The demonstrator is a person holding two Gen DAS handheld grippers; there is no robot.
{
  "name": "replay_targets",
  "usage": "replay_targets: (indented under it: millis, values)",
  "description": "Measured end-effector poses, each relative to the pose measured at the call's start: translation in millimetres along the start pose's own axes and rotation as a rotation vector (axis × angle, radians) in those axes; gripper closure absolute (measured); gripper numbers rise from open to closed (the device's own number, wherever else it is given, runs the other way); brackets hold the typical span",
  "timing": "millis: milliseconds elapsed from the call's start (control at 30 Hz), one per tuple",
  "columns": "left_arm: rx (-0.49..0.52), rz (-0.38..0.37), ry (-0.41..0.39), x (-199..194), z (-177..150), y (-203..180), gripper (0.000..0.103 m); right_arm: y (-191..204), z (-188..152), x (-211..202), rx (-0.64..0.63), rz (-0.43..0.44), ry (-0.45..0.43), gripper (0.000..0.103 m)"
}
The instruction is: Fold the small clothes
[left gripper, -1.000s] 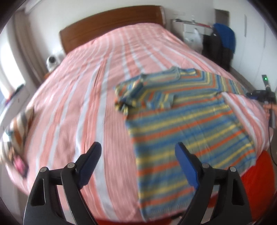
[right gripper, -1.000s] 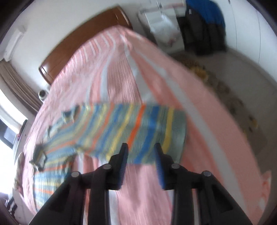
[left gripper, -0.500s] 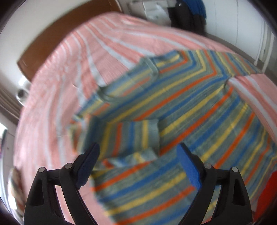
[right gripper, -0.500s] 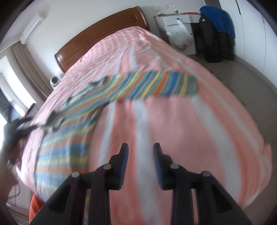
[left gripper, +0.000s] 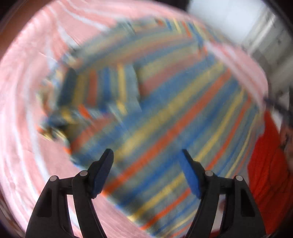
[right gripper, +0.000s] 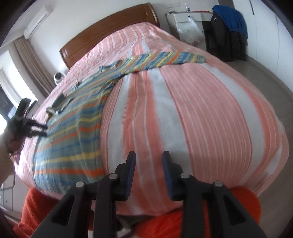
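Striped knit sweater (right gripper: 73, 139) on ribbed bedspread (right gripper: 201, 113)

Sweater (right gripper: 73, 139) striped blue, yellow, orange and grey-green, bedspread (right gripper: 210, 113) striped pink and white, headboard (right gripper: 108, 29) brown, jacket (right gripper: 230, 16) blue, grippers' pads (right gripper: 166, 172) blue.

Bedroom, daylight. Bed (right gripper: 210, 109) fills most of the view, covered in a pink-and-white striped spread, brown wooden headboard (right gripper: 108, 31) against a white wall. Wall-mounted AC unit (right gripper: 36, 20) top left, beige curtain (right gripper: 33, 67) below it beside a bright window (right gripper: 5, 86) on the left. Small white round device (right gripper: 59, 76) near the headboard corner. White cabinet (right gripper: 186, 18) at the far right with a white plastic bag (right gripper: 190, 31) hanging off it; dark clothes with a blue garment (right gripper: 232, 17) on top next to it. Grey floor (right gripper: 265, 76) on the right. Left wrist view too motion-blurred for room detail.
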State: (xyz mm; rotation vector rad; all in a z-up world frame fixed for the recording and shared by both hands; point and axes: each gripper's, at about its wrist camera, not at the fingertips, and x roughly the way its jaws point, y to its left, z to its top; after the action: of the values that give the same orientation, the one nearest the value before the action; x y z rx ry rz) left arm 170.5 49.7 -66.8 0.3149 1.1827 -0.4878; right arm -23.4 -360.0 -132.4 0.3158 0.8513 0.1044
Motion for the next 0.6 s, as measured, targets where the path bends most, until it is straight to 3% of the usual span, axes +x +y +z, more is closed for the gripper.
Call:
replay_targets:
  millis: [67, 133, 267, 333, 400, 467, 500, 533, 600]
  values:
    - [-0.039, 0.064, -0.074, -12.3, 19.3, 2.0, 0.026, 3.0, 1.6, 2.7, 0.010, 0.005, -0.005, 0.066]
    - [-0.014, 0.103, -0.100, -10.0, 37.4, -7.6, 0.026, 9.4, 0.9, 6.3, 0.001, 0.009, -0.002, 0.063]
    - [0.149, 0.207, 0.017, 41.2, 51.2, -34.0, 0.030, 18.8, -4.0, 6.7, -0.017, 0.021, 0.007, 0.063]
    - [0.151, 0.233, 0.072, 61.2, 54.1, -29.3, 0.044, 21.7, -7.7, 5.8, -0.023, 0.029, 0.015, 0.063]
    - [0.083, 0.213, 0.096, 72.7, 52.5, -15.8, 0.049, 24.0, -13.0, 4.1, -0.039, 0.032, 0.022, 0.063]
    - [0.005, 0.187, 0.079, 74.6, 51.9, -8.3, 0.065, 23.1, -15.9, 4.3, -0.045, 0.030, 0.027, 0.063]
    - [-0.020, 0.183, 0.076, 71.3, 49.9, -4.6, 0.087, 21.8, -17.0, 4.8, -0.042, 0.033, 0.030, 0.063]
    - [-0.034, 0.205, 0.069, 69.4, 49.5, -3.5, 0.093, 20.3, -17.3, 5.2, -0.036, 0.036, 0.032, 0.063]
    - [-0.091, 0.199, 0.020, 53.0, 47.6, 3.5, 0.094, 18.7, -16.6, 5.8, -0.026, 0.038, 0.028, 0.063]
